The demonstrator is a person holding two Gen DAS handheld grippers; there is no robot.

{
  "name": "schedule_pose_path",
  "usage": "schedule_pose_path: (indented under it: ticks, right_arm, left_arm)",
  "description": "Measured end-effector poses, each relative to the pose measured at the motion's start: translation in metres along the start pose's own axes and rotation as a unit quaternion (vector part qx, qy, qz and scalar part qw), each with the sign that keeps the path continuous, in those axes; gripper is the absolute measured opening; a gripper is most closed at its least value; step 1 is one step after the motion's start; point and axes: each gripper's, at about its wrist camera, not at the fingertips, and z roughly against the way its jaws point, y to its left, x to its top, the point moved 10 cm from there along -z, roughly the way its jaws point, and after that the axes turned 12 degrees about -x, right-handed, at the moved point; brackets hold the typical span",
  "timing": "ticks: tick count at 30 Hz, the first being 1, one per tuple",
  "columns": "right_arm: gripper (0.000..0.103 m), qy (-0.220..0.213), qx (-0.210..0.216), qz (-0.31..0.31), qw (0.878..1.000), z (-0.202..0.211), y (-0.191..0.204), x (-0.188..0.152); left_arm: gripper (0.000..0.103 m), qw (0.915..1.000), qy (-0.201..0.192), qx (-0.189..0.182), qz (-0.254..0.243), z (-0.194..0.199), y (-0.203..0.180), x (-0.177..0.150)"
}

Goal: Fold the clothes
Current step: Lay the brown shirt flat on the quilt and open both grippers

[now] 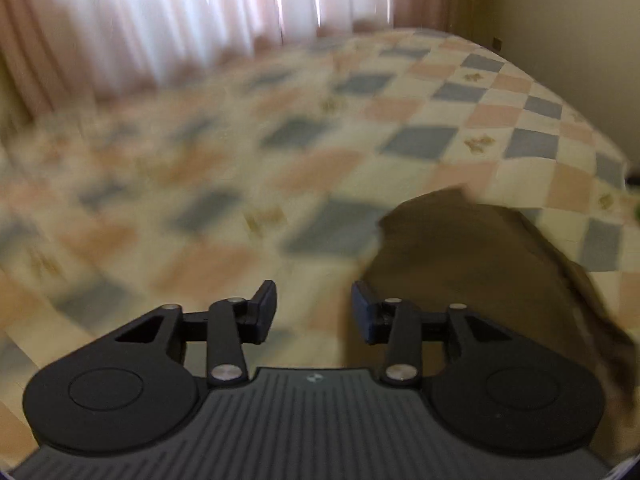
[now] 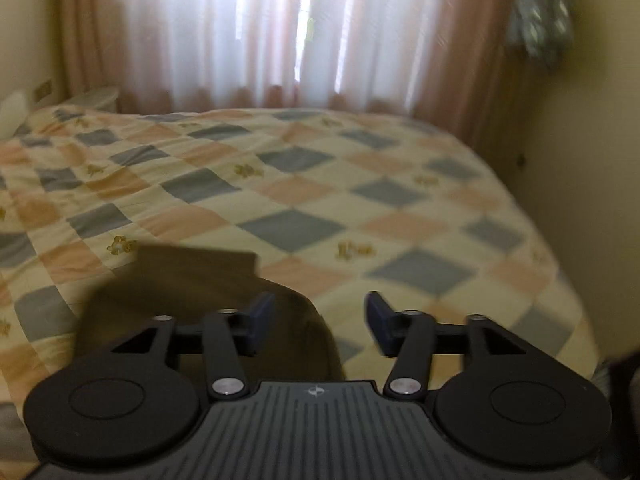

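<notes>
Bedroom scene: checked quilt [image 2: 280, 184] covers the bed, curtains [image 2: 248, 32] behind. Brown garment [image 2: 192, 280] lies on the quilt's near part, between the 2 grippers. Left gripper [image 1: 314, 306] has fingers apart, nothing between them; right gripper [image 2: 320, 322] is spread wider, also empty, garment under its left finger. Best next move, likely: pinch 2 corners of the near hem together, lift evenly. Plenty of bare quilt beyond; wall close on the right.

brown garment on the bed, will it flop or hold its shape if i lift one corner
The dark brown cloth garment lies in soft rumpled folds on the checked quilt, so it will probably drape limply. It looks thin, likely light, and may drag across the quilt rather than slide freely.
</notes>
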Motion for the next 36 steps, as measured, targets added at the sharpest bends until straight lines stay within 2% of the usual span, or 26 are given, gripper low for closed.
schedule_pose_path:
  ticks: [1,3,5,8,11,12,14,15,16,17,18,19,20,21,22,24,26,27,28,30,31,32,33,34,35,36]
  right_arm:
    - [0.081,0.006,0.004,-0.018,1.000,0.002,-0.004,-0.018]
    - [0.082,0.050,0.016,-0.059,0.997,0.000,-0.016,-0.065]
    - [0.082,0.124,0.020,-0.107,0.986,0.004,-0.023,-0.126]
    - [0.080,0.243,0.010,-0.173,0.954,0.017,-0.027,-0.231]
    - [0.079,0.339,-0.010,-0.219,0.915,0.029,-0.032,-0.307]
    - [0.079,0.356,-0.012,-0.236,0.904,0.031,-0.034,-0.319]
    - [0.079,0.371,-0.013,-0.258,0.892,0.032,-0.036,-0.330]
    - [0.079,0.370,-0.016,-0.255,0.893,0.032,-0.037,-0.328]
    - [0.079,0.366,-0.017,-0.248,0.897,0.031,-0.035,-0.324]
    - [0.080,0.360,-0.017,-0.240,0.901,0.032,-0.033,-0.319]
    - [0.082,0.355,-0.018,-0.232,0.905,0.032,-0.030,-0.314]
    - [0.083,0.349,-0.018,-0.225,0.909,0.033,-0.028,-0.309]
    - [0.083,0.345,-0.018,-0.219,0.913,0.033,-0.025,-0.305]
    - [0.083,0.342,-0.015,-0.218,0.914,0.035,-0.021,-0.304]
    - [0.083,0.339,-0.012,-0.216,0.915,0.038,-0.018,-0.303]
    - [0.083,0.334,-0.009,-0.213,0.918,0.050,-0.021,-0.300]
    - [0.083,0.326,-0.008,-0.214,0.921,0.056,-0.023,-0.298]
    - [0.083,0.323,-0.010,-0.217,0.921,0.058,-0.026,-0.298]
    - [0.083,0.320,-0.012,-0.221,0.921,0.060,-0.028,-0.298]
    - [0.083,0.318,-0.015,-0.230,0.920,0.060,-0.033,-0.300]
    - [0.083,0.316,-0.017,-0.235,0.919,0.062,-0.035,-0.301]
    - [0.083,0.315,-0.018,-0.240,0.918,0.064,-0.036,-0.303]
    - [0.083,0.313,-0.018,-0.245,0.917,0.065,-0.038,-0.304]
    - [0.083,0.310,-0.017,-0.249,0.917,0.067,-0.039,-0.305]
    - [0.083,0.307,-0.016,-0.253,0.917,0.069,-0.040,-0.306]
    - [0.083,0.305,-0.016,-0.255,0.917,0.071,-0.042,-0.307]
  left_arm:
    - [0.040,0.9995,0.017,-0.018,0.022,-0.003,0.003,-0.031]
    - [0.040,0.9943,0.059,-0.055,0.069,-0.014,0.003,-0.097]
    - [0.040,0.9824,0.110,-0.093,0.118,-0.027,-0.005,-0.164]
    - [0.043,0.9618,0.158,-0.128,0.183,-0.041,-0.020,-0.239]
    - [0.046,0.9491,0.178,-0.114,0.234,-0.052,-0.029,-0.289]
    - [0.047,0.9435,0.184,-0.113,0.251,-0.058,-0.031,-0.302]
    - [0.049,0.9338,0.200,-0.118,0.272,-0.068,-0.038,-0.321]
    - [0.050,0.9290,0.208,-0.125,0.279,-0.073,-0.042,-0.330]
    - [0.045,0.9241,0.217,-0.133,0.286,-0.077,-0.047,-0.339]
    - [0.039,0.9225,0.225,-0.134,0.284,-0.081,-0.051,-0.345]
    - [0.010,0.9212,0.233,-0.135,0.280,-0.086,-0.054,-0.351]
    - [0.001,0.9236,0.237,-0.125,0.274,-0.088,-0.054,-0.353]
    - [0.001,0.9272,0.236,-0.121,0.265,-0.087,-0.052,-0.351]
    - [0.001,0.9341,0.232,-0.111,0.247,-0.082,-0.049,-0.344]
    - [0.001,0.9460,0.219,-0.090,0.222,-0.072,-0.039,-0.332]
    - [0.001,0.9668,0.186,-0.044,0.170,-0.045,-0.011,-0.301]
    - [0.001,0.9808,0.136,0.022,0.138,-0.006,0.039,-0.259]
    - [0.001,0.9850,0.110,0.058,0.120,0.015,0.065,-0.237]
    - [0.001,0.9857,0.090,0.102,0.099,0.036,0.092,-0.217]
    - [0.003,0.9793,0.061,0.184,0.059,0.074,0.143,-0.182]
    - [0.005,0.9753,0.056,0.208,0.048,0.083,0.158,-0.169]
    - [0.008,0.9722,0.062,0.221,0.048,0.083,0.172,-0.165]
    - [0.016,0.9689,0.070,0.233,0.048,0.082,0.185,-0.163]
    - [0.018,0.9654,0.077,0.244,0.049,0.081,0.198,-0.160]
    - [0.019,0.9589,0.093,0.263,0.051,0.079,0.205,-0.165]
    - [0.025,0.9535,0.109,0.276,0.050,0.072,0.209,-0.172]
